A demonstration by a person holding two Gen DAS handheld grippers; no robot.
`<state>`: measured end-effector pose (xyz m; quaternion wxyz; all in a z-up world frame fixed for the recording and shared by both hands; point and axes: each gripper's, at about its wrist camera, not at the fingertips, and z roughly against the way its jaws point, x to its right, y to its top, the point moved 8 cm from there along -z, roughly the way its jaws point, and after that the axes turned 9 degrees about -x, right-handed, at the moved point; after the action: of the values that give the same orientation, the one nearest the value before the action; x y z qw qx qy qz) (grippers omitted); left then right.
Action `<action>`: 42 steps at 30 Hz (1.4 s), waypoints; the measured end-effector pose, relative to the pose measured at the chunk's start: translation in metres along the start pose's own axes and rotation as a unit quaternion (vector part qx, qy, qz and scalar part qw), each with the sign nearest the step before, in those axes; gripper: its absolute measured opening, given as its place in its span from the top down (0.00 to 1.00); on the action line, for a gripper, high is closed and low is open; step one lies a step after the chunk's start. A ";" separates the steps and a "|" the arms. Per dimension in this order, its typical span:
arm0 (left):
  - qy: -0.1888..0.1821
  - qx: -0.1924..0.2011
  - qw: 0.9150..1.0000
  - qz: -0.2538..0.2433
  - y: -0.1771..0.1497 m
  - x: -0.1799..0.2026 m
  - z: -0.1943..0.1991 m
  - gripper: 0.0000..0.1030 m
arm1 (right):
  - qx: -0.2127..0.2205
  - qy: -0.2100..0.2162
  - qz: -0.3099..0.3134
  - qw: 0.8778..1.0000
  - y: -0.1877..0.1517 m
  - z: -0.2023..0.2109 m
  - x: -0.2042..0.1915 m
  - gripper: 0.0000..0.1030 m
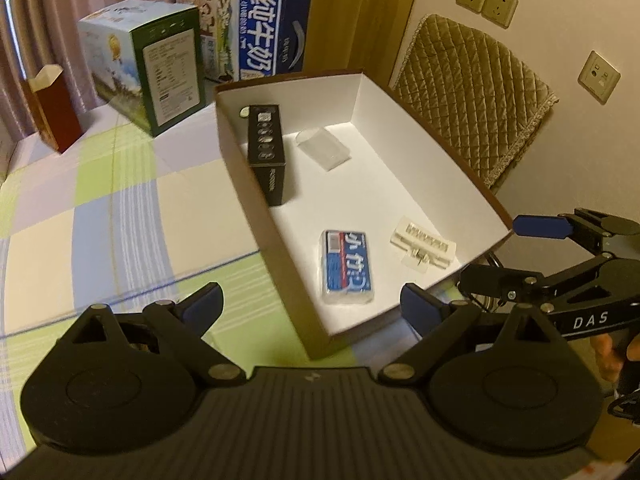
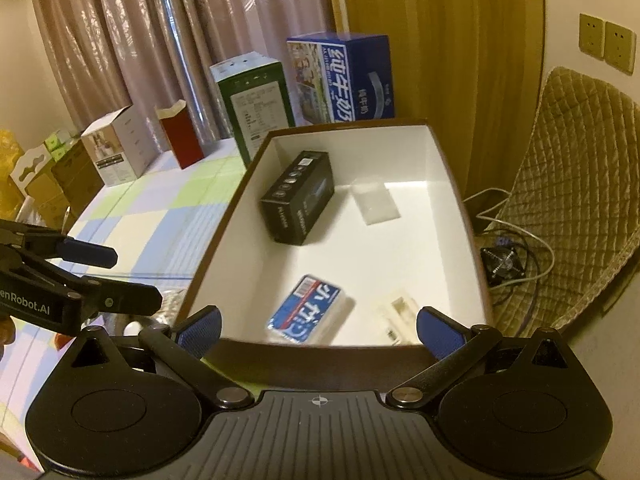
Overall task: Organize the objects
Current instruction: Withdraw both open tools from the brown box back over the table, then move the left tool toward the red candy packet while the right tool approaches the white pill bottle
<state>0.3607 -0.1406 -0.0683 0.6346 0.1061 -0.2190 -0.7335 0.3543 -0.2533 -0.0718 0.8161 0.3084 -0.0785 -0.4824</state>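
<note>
Just then both my tongs, left (image 1: 312, 312) and right (image 2: 318, 332), were spread wide and gripped nothing. Inside the white tray (image 1: 420, 160) on the checked bed (image 1: 120, 208) lay a black box (image 1: 267, 152), a blue packet (image 1: 347, 268), a clear pouch (image 1: 323, 149) and a cream plastic part (image 1: 423, 245).

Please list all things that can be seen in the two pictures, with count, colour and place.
tray box: 1, brown outside, white inside, on checked cloth
black box: 1, black, inside tray, far left
blue pack: 1, blue-white, inside tray, near
clear packet: 1, translucent, inside tray, far
white plastic part: 1, white, inside tray, near right
cartons: 2, blue and green, behind tray
red box: 1, far left
left gripper: open, empty
right gripper: open, empty
</note>
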 end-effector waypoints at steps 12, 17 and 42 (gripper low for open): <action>0.009 -0.010 1.000 0.027 -0.050 -0.039 0.027 0.09 | -0.015 0.013 0.010 1.000 -0.023 0.001 -0.058 0.02; 0.014 -0.011 0.999 0.037 -0.069 -0.057 0.038 0.09 | -0.025 0.021 0.015 0.999 -0.032 -0.004 -0.082 0.02; 0.061 -0.014 0.990 0.125 -0.167 -0.169 0.079 0.10 | -0.071 0.067 0.053 0.994 -0.058 -0.053 -0.194 0.02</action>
<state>0.2078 0.0557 -0.0954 0.7348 0.1132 -0.1814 -0.6437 0.2327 -0.0881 -0.1143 0.8638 0.2767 -0.0050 -0.4211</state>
